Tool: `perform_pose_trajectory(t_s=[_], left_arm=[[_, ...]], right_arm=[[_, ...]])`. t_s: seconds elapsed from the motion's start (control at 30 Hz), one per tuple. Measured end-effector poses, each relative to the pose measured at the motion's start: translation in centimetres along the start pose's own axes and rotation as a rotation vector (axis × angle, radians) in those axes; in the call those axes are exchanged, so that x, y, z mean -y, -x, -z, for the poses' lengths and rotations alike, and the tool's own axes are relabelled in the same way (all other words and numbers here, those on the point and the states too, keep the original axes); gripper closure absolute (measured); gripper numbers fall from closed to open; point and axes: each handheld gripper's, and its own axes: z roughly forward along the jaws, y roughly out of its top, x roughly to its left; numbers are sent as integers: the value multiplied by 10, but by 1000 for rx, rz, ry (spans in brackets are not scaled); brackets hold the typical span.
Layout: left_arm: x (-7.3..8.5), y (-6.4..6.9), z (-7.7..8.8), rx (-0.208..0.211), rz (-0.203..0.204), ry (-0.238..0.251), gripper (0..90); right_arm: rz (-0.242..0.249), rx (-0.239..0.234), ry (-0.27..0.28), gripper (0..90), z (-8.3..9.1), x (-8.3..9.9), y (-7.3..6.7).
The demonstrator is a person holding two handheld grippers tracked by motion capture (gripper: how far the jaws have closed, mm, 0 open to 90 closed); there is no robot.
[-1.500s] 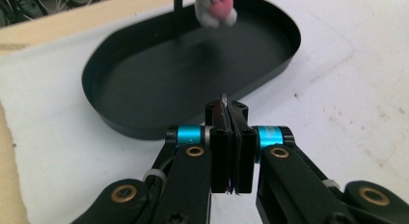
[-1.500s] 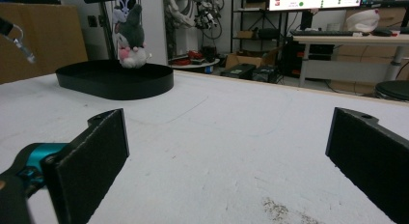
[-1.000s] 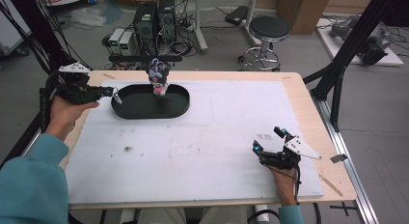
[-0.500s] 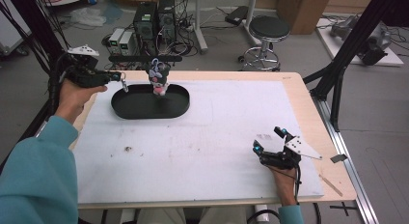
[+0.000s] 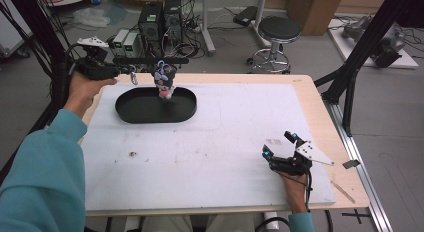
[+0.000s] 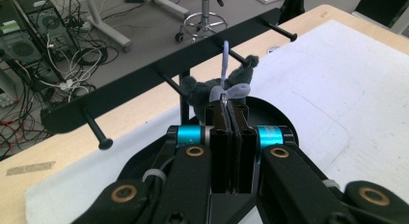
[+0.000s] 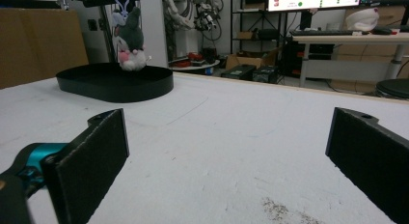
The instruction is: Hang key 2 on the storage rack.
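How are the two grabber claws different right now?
The left gripper has its jaws shut, while the right gripper has its jaws wide open. The left gripper is held up in the air by the peg rack, near the hanging plush toy; the right gripper sits low on the white mat. Both are black with blue parts.

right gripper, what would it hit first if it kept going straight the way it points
Probably nothing soon: ahead of the open right gripper lies bare white table cover. The black oval tray sits farther off to one side, though depth is hard to judge.
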Motion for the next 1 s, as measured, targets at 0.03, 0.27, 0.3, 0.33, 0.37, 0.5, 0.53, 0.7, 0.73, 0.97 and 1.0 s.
perform_pose_trajectory(t_s=[0.03, 0.27, 0.3, 0.33, 0.37, 0.5, 0.53, 0.7, 0.73, 0.97, 1.0], left_arm=[[-2, 0, -1, -1, -2, 0, 881], [-15, -1, -8, 12, -22, -4, 881], [-17, -1, -9, 11, -23, -4, 882], [-20, -1, -10, 13, -35, -13, 881], [-21, -1, -11, 13, -39, -13, 882], [-23, -2, -16, 17, -43, -33, 882], [-23, -3, -17, 21, -44, -37, 882], [-23, -7, -23, 16, -45, -55, 882], [-23, -8, -24, 13, -44, -59, 882], [-20, -15, -31, 10, -35, -85, 881], [-20, -15, -32, 12, -34, -85, 881]], right_arm=[[-1, 0, 0, 6, 0, 0, 0], [6, 1, 2, 6, 0, 0, 0], [6, 3, 2, 6, 0, 0, -1], [6, 2, 1, 6, 0, 0, -1], [7, 3, 2, 6, 0, 0, -1], [9, 2, 2, 6, 0, 0, 0], [9, 4, 3, 6, 0, 0, -1], [5, 5, 0, 6, 0, 0, -1], [10, 6, 1, 6, 0, 0, -1], [6, 5, 1, 6, 0, 0, -1], [7, 5, 1, 6, 0, 0, -1]])
